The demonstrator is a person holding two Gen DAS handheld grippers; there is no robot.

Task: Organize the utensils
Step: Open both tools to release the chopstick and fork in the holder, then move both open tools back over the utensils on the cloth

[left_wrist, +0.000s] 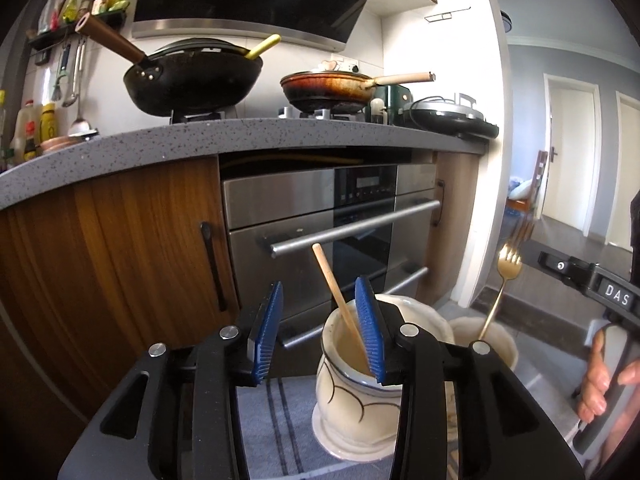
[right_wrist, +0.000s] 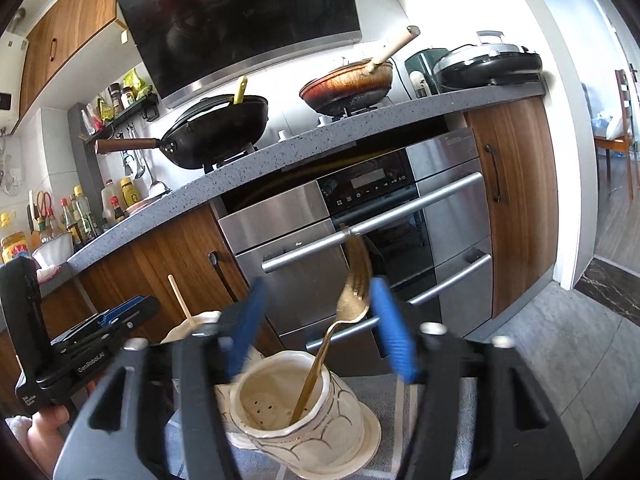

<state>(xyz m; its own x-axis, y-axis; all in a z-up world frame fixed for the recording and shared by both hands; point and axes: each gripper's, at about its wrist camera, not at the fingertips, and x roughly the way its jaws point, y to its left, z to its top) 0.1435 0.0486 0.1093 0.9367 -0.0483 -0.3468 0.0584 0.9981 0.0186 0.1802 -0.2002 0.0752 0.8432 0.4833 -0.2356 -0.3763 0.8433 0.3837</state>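
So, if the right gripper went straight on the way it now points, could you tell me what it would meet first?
Probably the gold fork standing in the ceramic holder, between the open right gripper's fingers; beyond it, the oven door, though depth is unclear.

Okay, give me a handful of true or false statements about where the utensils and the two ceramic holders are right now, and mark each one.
1. The gold metal fork stands in a cream ceramic holder. True.
2. The light wooden stick lies flat on the grey speckled countertop. False: it stands in the other cream ceramic pot.
3. The right gripper clamps the fork. False: its jaws are open, pads clear of it.
4. The left gripper is open. True.
5. A black wok sits on the stove. True.
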